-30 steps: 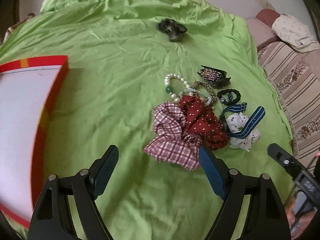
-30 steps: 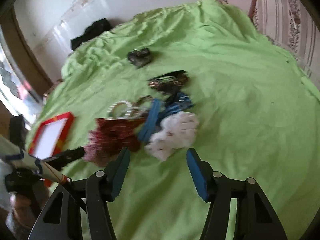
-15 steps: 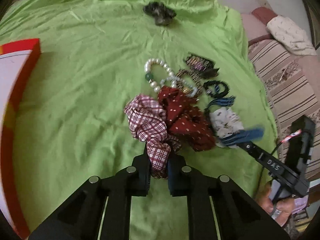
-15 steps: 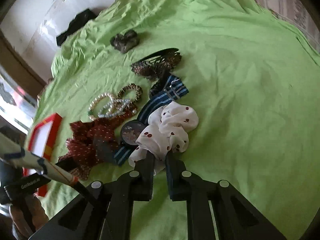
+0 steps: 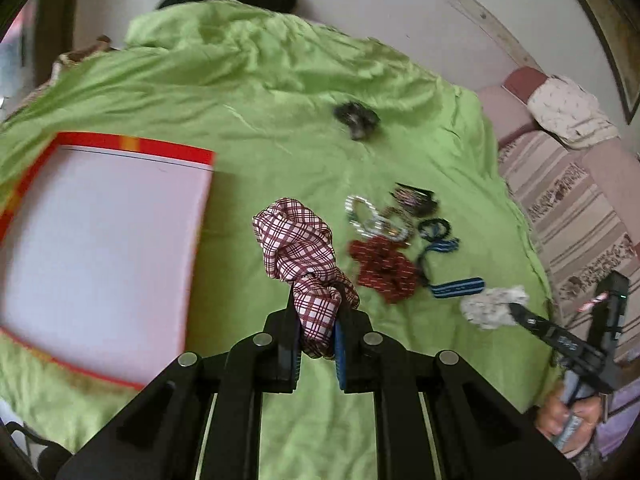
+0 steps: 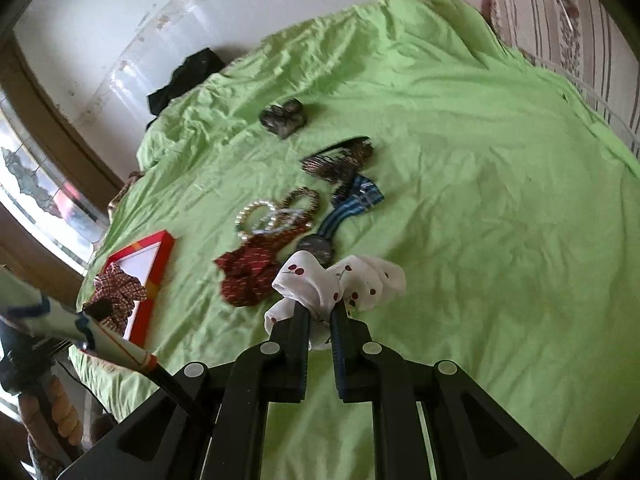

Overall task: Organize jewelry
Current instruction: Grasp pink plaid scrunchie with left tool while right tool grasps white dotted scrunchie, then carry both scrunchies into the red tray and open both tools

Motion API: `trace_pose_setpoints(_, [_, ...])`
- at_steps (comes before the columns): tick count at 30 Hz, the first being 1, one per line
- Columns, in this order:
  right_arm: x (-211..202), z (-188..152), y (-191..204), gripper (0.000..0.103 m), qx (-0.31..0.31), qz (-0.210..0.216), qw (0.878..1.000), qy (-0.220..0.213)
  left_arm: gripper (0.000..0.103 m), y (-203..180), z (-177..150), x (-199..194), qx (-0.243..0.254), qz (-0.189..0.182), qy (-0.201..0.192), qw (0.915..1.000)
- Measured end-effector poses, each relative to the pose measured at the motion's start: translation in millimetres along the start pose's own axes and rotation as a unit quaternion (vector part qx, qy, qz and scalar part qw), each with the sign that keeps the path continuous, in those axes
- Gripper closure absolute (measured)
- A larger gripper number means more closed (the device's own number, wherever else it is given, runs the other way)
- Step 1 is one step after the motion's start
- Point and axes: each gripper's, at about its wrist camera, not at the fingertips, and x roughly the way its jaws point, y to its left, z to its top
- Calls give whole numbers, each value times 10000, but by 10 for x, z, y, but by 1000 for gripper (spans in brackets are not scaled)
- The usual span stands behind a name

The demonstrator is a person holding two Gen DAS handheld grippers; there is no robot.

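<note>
1. Red-rimmed box [image 5: 100, 236]: on the green bedsheet [image 5: 256, 128], left edge.
2. Left gripper [image 5: 316, 316]: jaws clamped on plaid scrunchie [image 5: 298, 246], lifted beside the box.
3. Right gripper [image 6: 320, 316]: jaws clamped on cherry-print scrunchie [image 6: 352, 280], raised beside the dark red scrunchie [image 6: 250, 268].

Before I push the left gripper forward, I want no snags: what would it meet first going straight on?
Likely just the bare green sheet; the left gripper holds the plaid scrunchie, and depth is unclear.
</note>
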Motion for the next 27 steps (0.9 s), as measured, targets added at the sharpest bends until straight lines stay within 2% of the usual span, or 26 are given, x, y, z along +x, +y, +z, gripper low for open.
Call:
trace_pose_setpoints(6, [-145, -31, 399, 92, -487, 115, 9987, -17, 91, 387, 21, -148, -298, 236, -161, 9991])
trace_pose_setpoints(12, [33, -34, 915, 92, -1013, 216, 9943, 264, 91, 795, 183, -114, -535, 364, -342, 9973])
trace_pose_setpoints(21, [804, 67, 1864, 92, -1596, 537, 9824, 806, 91, 1512, 652, 191, -862, 702, -236, 9935])
trace_pose_setpoints(27, [1499, 177, 2637, 92, -1965, 871, 9700, 1135, 91, 2025, 936, 426, -1248, 724, -123, 9895])
